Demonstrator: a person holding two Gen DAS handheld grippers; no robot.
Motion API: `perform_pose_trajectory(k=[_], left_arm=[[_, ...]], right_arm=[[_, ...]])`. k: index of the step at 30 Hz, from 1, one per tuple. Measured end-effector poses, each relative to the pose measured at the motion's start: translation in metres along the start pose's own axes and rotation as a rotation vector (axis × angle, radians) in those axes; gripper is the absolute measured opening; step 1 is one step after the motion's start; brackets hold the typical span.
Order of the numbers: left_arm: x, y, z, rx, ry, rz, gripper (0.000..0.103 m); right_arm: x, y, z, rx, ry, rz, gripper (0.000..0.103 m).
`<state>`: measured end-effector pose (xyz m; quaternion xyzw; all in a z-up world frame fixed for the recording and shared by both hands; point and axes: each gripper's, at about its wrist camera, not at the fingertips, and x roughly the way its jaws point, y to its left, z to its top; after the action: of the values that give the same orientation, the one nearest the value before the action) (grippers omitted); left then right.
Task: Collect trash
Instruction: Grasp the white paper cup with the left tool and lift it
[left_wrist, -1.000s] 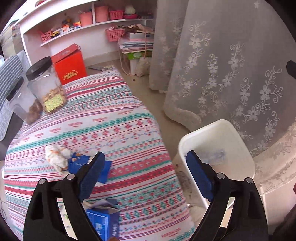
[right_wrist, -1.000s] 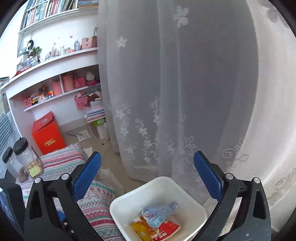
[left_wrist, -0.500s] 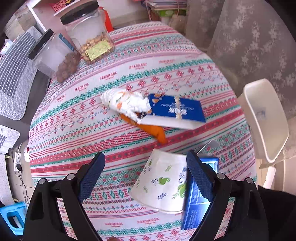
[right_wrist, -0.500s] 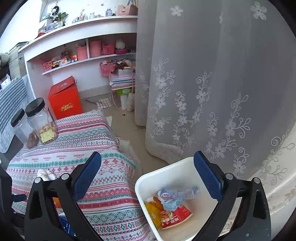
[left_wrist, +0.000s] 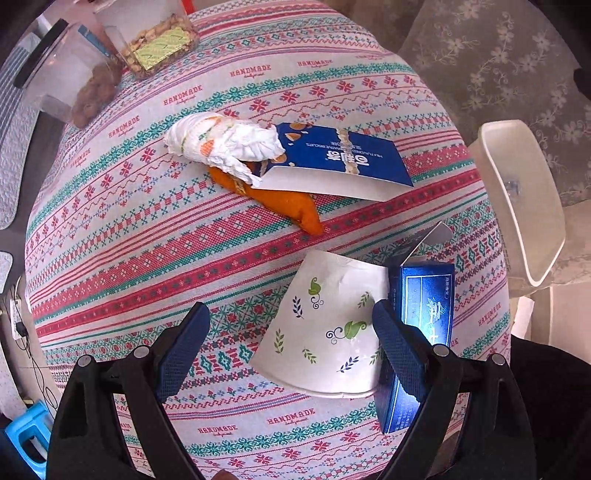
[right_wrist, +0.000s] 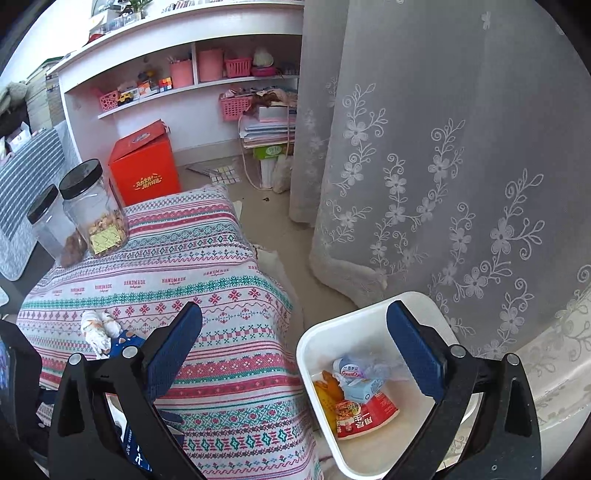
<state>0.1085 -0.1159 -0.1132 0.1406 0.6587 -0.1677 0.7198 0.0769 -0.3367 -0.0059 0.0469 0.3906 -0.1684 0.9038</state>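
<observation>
Both tools gape apart: my left tool (left_wrist: 290, 349) straddles the paper cup (left_wrist: 325, 328); my right tool (right_wrist: 295, 347) hangs beside the bin (right_wrist: 369, 325).

"HANDMADE" woven repeatedly across the striped tablecloth (left_wrist: 184, 229) ahead of the tool. Small, inverted print on the blue biscuit box (left_wrist: 343, 158), partly "BISCUITS". Other lettering unreadable.

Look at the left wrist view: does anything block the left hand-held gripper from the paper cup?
Nothing visible does. The left hand-held gripper is open above the paper cup, which lies on its side on the tablecloth, with a blue box touching its right side.
</observation>
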Motion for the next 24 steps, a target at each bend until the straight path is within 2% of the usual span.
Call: perform_pose_trajectory(k=[4, 7, 11, 14, 19, 24], left_arm=[[0.01, -0.009, 0.004, 0.015, 0.027, -0.022, 0.087], [0.018, -0.009, 0.004, 0.0, 0.06, -0.086, 0.087], [0.02, -0.008, -0.003, -0.002, 0.063, -0.12, 0.086], [0.024, -0.002, -0.013, -0.014, 0.077, -0.163, 0.076], [0.008, 0.022, -0.029, -0.093, -0.001, -0.2, 0.071], [-0.014, 0.073, -0.052, -0.252, -0.115, -0.198, 0.071]], right_arm=[[0.004, 0.004, -0.001, -0.013, 0.022, 0.01, 0.096], [0.009, 0.008, -0.004, -0.023, 0.049, 0.028, 0.096], [0.018, 0.011, -0.008, -0.019, 0.114, 0.072, 0.096], [0.025, 0.014, -0.013, -0.004, 0.167, 0.108, 0.096], [0.032, 0.033, -0.019, -0.039, 0.207, 0.147, 0.096], [0.037, 0.072, -0.027, -0.191, 0.212, 0.187, 0.096]])
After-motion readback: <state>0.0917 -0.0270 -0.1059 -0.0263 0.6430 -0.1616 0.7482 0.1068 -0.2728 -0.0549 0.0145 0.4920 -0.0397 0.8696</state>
